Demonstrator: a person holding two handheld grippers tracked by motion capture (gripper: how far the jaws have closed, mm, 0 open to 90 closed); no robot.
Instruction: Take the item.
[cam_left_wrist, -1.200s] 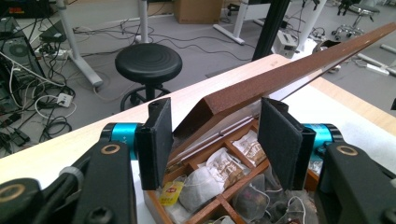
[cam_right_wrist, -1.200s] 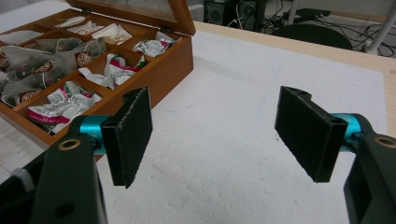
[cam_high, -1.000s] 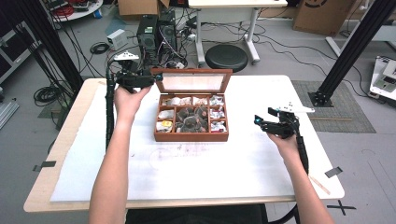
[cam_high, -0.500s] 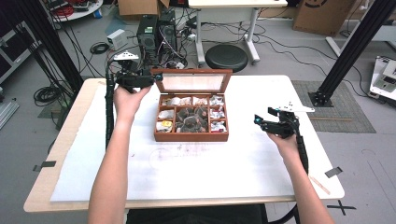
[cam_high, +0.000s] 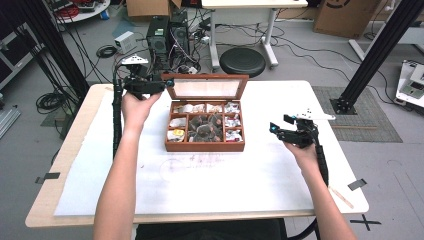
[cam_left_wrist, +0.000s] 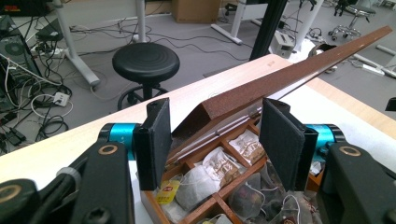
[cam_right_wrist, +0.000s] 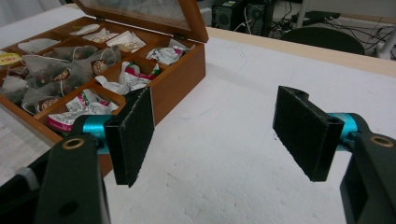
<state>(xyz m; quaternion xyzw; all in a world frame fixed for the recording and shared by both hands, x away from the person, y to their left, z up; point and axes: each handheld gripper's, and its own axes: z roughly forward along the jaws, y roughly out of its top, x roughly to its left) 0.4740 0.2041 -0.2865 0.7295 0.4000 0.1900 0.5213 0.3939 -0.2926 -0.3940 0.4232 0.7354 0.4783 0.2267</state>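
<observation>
While the high view is showing the tea box (cam_high: 205, 125) sitting mid-bench, the left hand-held gripper (cam_left_wrist: 212, 135) is straddling its raised lid (cam_left_wrist: 280, 79), pads seemingly not pressing; right of the box, the right hand-held gripper (cam_right_wrist: 215, 135) is gaping empty.

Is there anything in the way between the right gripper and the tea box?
No. Bare white table cover lies between the open right gripper and the tea box; nothing visible stands there.

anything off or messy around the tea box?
Nothing stands out. The tea box sits square on the table, its lid raised, with the tea bags in their compartments. The left gripper is at the lid's corner.
</observation>
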